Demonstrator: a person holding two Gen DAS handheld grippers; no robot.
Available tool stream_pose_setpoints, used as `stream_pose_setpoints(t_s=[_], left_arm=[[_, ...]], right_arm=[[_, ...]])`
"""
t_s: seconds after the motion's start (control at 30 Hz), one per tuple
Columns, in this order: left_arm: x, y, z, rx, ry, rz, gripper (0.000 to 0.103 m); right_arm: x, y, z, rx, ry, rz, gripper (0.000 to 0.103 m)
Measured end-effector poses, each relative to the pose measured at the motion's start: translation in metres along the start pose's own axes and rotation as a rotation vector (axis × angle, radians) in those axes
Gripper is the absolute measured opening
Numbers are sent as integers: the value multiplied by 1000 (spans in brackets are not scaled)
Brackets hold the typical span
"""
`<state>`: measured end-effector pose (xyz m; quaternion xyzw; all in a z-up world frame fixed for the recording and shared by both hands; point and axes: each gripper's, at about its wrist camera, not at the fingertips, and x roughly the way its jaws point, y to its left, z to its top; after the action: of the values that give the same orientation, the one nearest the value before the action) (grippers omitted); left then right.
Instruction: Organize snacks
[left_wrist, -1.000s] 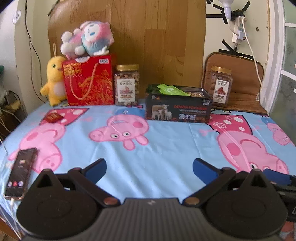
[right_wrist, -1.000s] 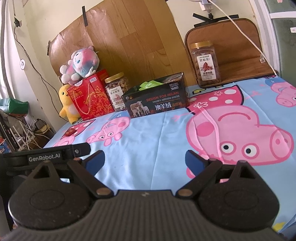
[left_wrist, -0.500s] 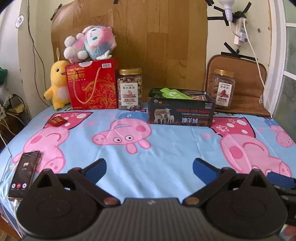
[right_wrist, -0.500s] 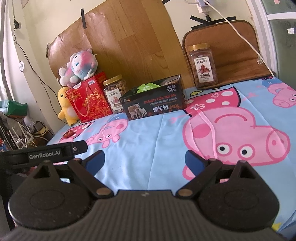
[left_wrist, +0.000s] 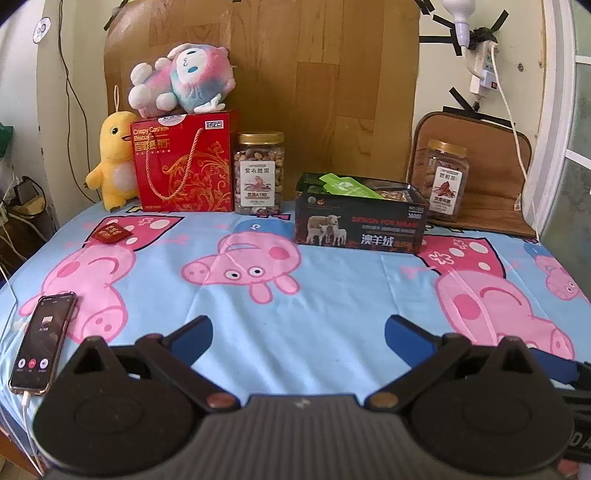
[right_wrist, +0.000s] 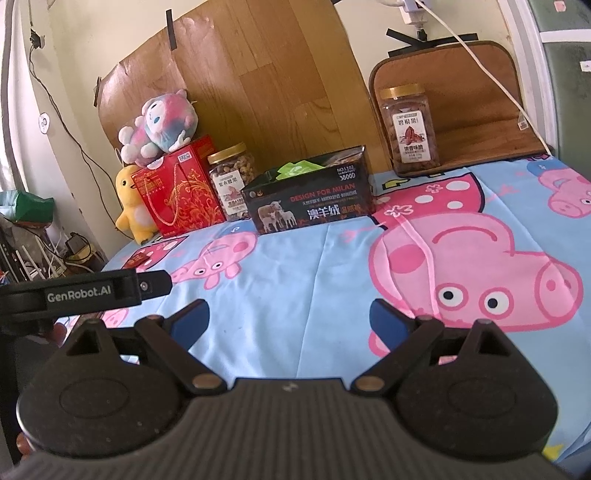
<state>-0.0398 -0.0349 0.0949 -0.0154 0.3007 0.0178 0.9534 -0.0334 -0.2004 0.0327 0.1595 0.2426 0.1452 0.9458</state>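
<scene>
A dark open box (left_wrist: 360, 225) printed with sheep holds green snack packets (left_wrist: 347, 186) at the back middle of the table; it also shows in the right wrist view (right_wrist: 312, 203). A nut jar (left_wrist: 260, 173) stands left of it beside a red biscuit box (left_wrist: 184, 162). A second jar (left_wrist: 445, 184) stands at the back right (right_wrist: 410, 129). A small red packet (left_wrist: 110, 233) lies at the left. My left gripper (left_wrist: 298, 334) and right gripper (right_wrist: 289, 319) are open and empty near the front edge.
Plush toys, a pink one (left_wrist: 184, 83) on the red box and a yellow duck (left_wrist: 112, 158), stand at the back left. A phone (left_wrist: 42, 349) lies at the front left edge. A brown cushion (left_wrist: 480, 173) leans at the back right. The other gripper's body (right_wrist: 77, 293) sits at the right wrist view's left.
Both cameras have pulled back and risen a little, so the objects at the back sit lower and smaller in view. Both grippers stay open. Nothing on the table has moved.
</scene>
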Motion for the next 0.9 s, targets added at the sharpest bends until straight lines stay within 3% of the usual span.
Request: stream_pose_setpoints(t_s=[0.9], left_arm=[[7, -4, -4, 25, 36, 21, 103]], right_arm=[[-3, 0, -4, -3, -18, -3, 95]])
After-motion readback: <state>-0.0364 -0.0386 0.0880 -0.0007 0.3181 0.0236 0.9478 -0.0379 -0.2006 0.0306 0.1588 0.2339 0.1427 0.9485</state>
